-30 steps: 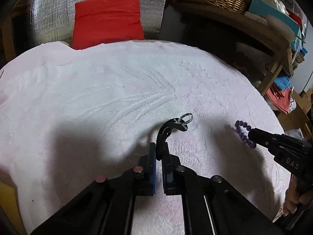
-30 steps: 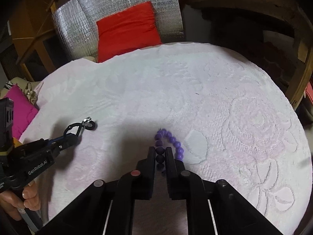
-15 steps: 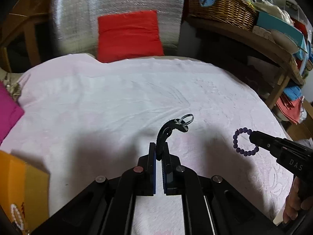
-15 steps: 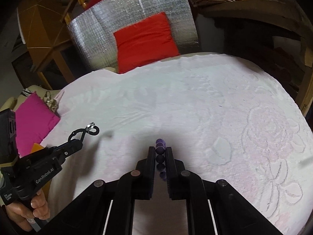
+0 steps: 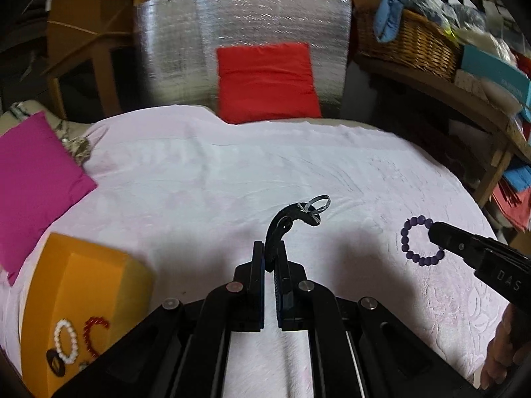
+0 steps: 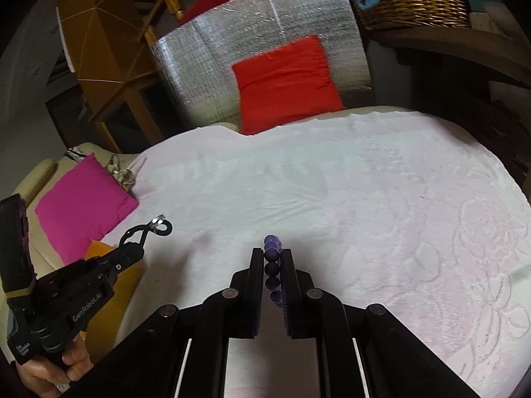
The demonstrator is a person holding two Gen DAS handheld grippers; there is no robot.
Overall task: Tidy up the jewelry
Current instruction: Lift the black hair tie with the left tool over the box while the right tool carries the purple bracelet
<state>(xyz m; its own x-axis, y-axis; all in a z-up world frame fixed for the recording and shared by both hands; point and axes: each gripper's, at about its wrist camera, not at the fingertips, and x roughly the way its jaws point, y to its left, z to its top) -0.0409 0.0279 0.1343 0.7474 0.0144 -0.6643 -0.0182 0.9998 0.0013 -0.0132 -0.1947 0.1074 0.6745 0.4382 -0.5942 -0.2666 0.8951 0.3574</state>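
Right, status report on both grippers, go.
Left gripper shut on black cord with silver ring. Right gripper shut on purple bead bracelet. Orange box lower left, nothing in the way.

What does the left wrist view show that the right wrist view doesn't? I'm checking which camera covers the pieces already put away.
Only the left wrist view shows the white bead bracelet and red bead bracelet lying on the orange box, and the purple bracelet as a full ring.

Only the right wrist view shows the hand holding the left gripper.

Both show the black cord with a silver ring, the pink cushion and the red cushion.
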